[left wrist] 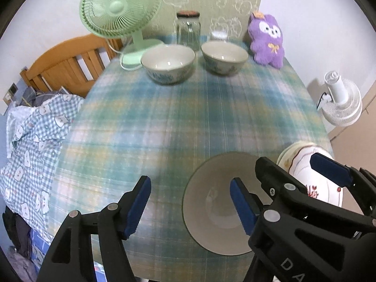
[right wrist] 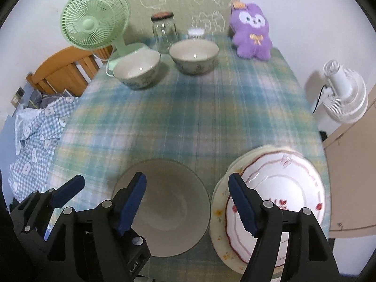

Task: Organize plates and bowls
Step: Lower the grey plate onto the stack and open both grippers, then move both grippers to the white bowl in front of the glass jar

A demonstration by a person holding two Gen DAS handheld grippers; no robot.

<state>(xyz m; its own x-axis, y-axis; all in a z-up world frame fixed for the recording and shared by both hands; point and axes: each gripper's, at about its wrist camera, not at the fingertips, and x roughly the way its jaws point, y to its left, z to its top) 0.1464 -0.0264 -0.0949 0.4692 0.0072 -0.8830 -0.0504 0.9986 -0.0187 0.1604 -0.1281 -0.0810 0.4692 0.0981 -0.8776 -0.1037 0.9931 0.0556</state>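
Grippers, mine: left gripper (left wrist: 190, 208) and right gripper (right wrist: 188, 204) both wide, holding nothing; grey bowl (right wrist: 164, 209) at lower centre of frame, stacked plates (right wrist: 282, 202) at lower right, touching it

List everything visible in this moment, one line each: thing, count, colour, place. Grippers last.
near bowl: 1, grey-beige, near table edge, empty
far bowls: 2, cream with blue pattern, far end of table, side by side
plates: stack, count unclear; top one white with red trim and flowers, right of near bowl
tablecloth: 1, blue-green plaid, covers table
desk fan: 1, pale green, far left corner
glass jar: 1, clear, dark lid, behind far bowls
plush toy: 1, purple, far right corner
white fan: 1, beyond table's right side
bed headboard: wooden, left
bedding: blue checked, left
left gripper: open, empty
right gripper: open, empty
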